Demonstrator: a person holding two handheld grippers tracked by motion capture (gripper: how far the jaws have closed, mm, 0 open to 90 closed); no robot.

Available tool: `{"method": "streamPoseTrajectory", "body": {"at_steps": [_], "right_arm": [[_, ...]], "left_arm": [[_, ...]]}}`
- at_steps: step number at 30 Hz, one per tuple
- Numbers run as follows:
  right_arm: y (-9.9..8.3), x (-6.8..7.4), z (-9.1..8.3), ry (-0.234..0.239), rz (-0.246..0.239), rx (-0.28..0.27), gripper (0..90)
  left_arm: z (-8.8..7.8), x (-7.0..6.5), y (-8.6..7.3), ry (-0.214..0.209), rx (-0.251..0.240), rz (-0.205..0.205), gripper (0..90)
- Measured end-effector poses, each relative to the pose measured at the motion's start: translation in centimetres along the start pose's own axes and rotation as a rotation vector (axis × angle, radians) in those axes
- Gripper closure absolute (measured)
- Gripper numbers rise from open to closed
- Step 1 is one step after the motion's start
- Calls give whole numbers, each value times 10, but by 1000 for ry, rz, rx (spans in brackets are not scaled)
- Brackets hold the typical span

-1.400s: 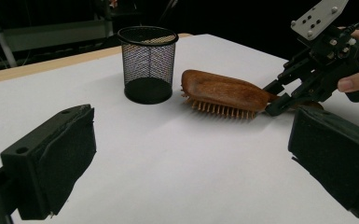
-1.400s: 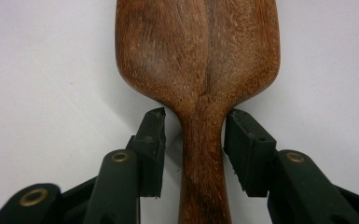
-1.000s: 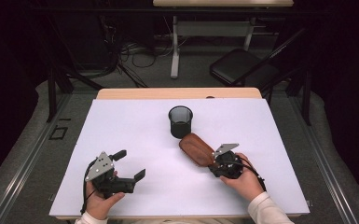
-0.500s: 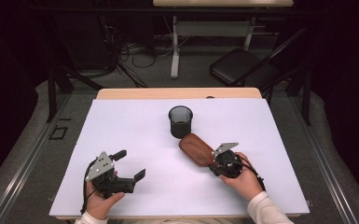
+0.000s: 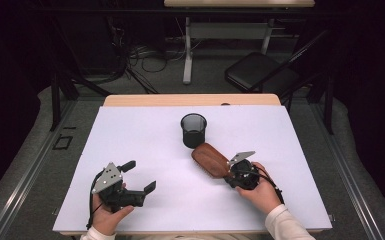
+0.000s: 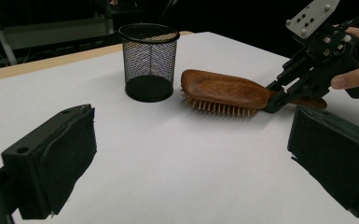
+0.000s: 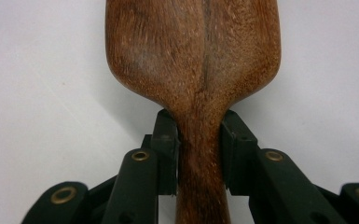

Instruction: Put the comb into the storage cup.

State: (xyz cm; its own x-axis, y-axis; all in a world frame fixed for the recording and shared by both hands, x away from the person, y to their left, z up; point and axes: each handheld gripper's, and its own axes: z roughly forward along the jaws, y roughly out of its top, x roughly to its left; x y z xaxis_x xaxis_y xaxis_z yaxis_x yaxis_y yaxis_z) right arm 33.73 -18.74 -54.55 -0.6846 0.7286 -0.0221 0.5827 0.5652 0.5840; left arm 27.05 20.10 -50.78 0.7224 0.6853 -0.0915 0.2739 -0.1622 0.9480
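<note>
Leftmost, the left gripper [image 5: 139, 176] rests low at the table's [image 5: 145, 130] near left corner, its jaws spread wide with nothing between them, aimed toward about two o'clock in the high view; it sits well apart from the work. Moving right, the mesh cup [image 5: 193, 130] stands upright near the table's middle, a little toward the far edge. Just beside it, at roughly its four o'clock, lies the wooden brush [image 5: 210, 159], bristles down on the white top, as the left gripper view shows [image 6: 224, 88]. Its long axis runs from ten o'clock to four o'clock in the high view: the broad head points up toward the cup, close to it but seemingly not touching, and the narrow handle points down-right into the right gripper [image 5: 230, 175]. That gripper sits straight behind the handle, in line with the brush, and its jaws have just been closing with the handle between them; in the right gripper view the pads [image 7: 168, 154] stand against both sides of the handle's neck [image 7: 200, 154], so I read it as clamped on the brush. The right hand is thus far the nearer one and already on the thing. The cup lies from the gripper at about eleven o'clock, along the brush's own axis, so any lift toward it would likely carry the head first and need the brush tipped upright over the rim.
</note>
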Motion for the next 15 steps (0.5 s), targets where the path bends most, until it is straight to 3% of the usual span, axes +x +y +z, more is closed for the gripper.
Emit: {"method": "streamPoseTrajectory", "body": {"at_steps": [15], "right_arm": [[2,2,-1,-16,-17,7,714]], "left_arm": [[0,0,0,1,2,-1,11]]}}
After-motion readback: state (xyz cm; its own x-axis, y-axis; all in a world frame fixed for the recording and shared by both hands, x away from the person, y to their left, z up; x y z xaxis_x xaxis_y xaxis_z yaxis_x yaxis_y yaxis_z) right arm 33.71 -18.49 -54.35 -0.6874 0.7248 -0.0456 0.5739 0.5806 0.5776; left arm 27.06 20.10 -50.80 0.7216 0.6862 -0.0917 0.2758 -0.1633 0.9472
